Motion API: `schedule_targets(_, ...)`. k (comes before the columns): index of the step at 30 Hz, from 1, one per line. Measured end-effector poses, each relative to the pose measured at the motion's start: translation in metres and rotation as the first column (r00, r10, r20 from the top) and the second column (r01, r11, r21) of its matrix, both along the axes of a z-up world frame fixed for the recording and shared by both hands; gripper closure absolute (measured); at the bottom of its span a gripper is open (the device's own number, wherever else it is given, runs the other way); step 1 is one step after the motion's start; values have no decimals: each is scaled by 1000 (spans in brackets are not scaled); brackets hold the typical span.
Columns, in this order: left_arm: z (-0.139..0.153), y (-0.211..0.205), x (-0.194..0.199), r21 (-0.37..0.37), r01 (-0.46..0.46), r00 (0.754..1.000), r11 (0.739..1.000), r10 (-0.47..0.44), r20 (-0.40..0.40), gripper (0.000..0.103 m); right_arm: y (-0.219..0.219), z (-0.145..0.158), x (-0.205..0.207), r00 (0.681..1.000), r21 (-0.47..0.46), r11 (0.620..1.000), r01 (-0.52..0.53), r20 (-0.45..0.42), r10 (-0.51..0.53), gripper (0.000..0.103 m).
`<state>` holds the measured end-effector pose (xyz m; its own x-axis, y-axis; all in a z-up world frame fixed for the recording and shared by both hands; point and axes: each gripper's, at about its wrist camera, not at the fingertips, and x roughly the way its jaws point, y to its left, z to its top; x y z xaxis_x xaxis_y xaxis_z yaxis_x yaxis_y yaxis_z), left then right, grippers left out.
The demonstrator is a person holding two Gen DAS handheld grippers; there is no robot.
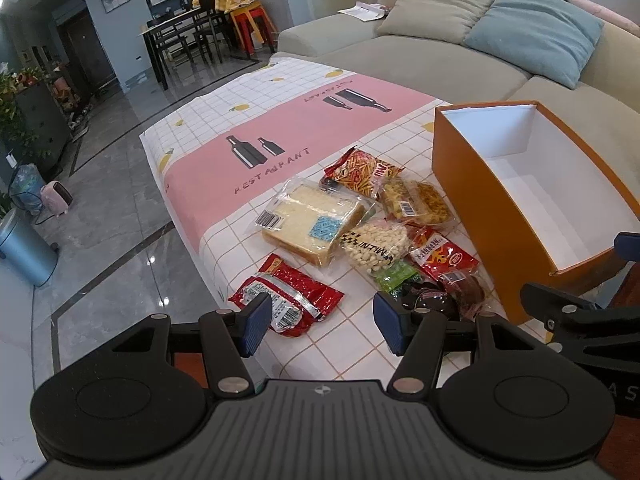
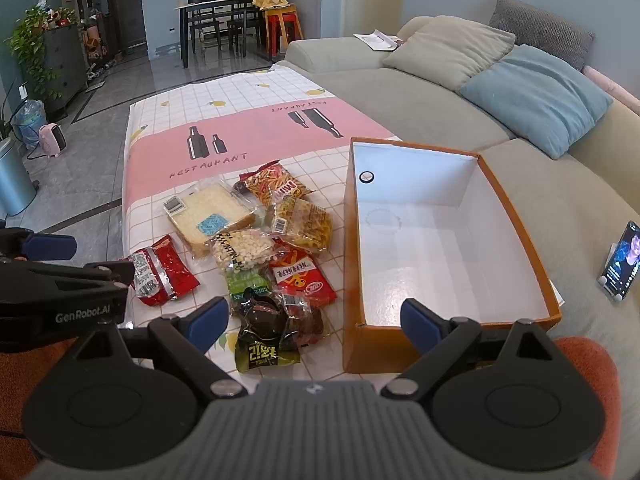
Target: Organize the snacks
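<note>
Hovering over the snacks, the left gripper (image 1: 322,322) is standing with jaws wide apart, gripping nothing; a red packet (image 1: 286,300) is lying just beyond its left pad. The right gripper (image 2: 316,322) is also gaping empty, a dark-green packet (image 2: 264,336) between its 2 fingers, the orange box (image 2: 352,248) near its right finger. Everything is resting on a checked tablecloth (image 1: 240,92) beside a sofa (image 1: 420,60).

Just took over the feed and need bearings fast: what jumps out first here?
The empty orange box with its white inside, open on the table's sofa side. Beside it, a pile of snack packets on the checked cloth, the sliced bread largest, a red packet lying apart. Both grippers, left and right, hang open, holding nothing.
</note>
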<state>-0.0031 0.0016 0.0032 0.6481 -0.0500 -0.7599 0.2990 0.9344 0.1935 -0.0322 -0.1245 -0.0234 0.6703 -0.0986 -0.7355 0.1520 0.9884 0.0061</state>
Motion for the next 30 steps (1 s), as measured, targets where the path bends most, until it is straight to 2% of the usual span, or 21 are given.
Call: schedule_targets(30,-4,3,0,11,-13,1000,1000,13,-16,34,2,-4,1,1000,4,1000,-9,-18,9,12)
